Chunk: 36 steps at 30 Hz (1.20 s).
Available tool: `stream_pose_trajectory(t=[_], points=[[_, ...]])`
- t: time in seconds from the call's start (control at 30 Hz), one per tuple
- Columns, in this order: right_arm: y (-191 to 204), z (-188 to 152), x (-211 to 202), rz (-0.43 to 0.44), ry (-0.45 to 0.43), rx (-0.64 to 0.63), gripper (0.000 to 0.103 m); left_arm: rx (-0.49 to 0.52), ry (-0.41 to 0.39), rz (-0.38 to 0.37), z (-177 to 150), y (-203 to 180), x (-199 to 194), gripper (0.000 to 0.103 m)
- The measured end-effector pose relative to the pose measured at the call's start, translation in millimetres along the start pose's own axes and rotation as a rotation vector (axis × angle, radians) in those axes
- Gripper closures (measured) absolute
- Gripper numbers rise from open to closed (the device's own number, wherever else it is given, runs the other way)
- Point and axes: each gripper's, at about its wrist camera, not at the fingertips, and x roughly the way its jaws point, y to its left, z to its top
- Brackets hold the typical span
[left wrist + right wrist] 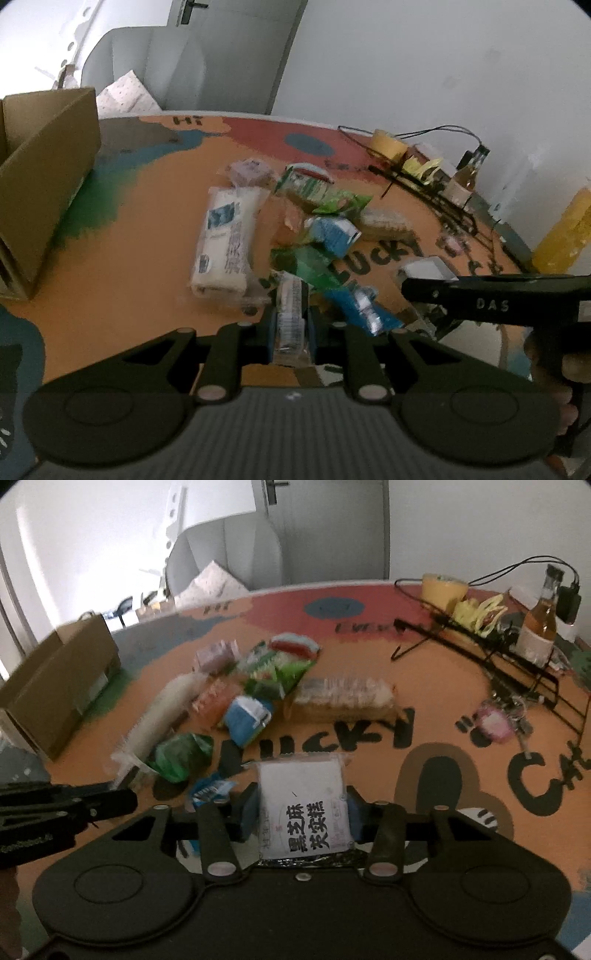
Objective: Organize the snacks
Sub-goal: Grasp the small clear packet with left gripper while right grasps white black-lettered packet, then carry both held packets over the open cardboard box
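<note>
Round counter painted orange with big black lettering, white walls and a grey door behind; snack pile mid-counter; left hand-held gripper clamps a thin clear packet; right hand-held gripper pinches a white square pack; cardboard box at the left

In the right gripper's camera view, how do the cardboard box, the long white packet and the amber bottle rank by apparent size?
1. cardboard box
2. long white packet
3. amber bottle
The bottle stands farther away, so its true size is uncertain.
</note>
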Motion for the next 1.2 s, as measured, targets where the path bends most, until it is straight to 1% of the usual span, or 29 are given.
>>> stream_pose_trajectory(t=[0.23,0.47,0.77,1.0,1.2], points=[[4.9,10.7,-22.4,-0.005,-0.061,0.030,0.058,0.022,-0.044,-0.031,11.8,0.2,-21.3,0.087],[23.2,17.8,-31.7,0.013,-0.111,0.058,0.058,0.040,-0.074,-0.029,25.7,9.8,-36.9,0.087],[54.2,26.6,-31.7,0.022,-0.168,0.113,0.058,0.052,-0.110,-0.019,45.6,31.8,-55.1,0.087],[84.6,27.7,-27.1,0.008,-0.229,0.176,0.058,0.067,-0.127,-0.004,60.1,51.4,-64.8,0.087],[105.9,35.8,-28.7,0.004,-0.270,0.195,0.058,0.075,-0.150,0.014,70.1,69.5,-75.0,0.087]])
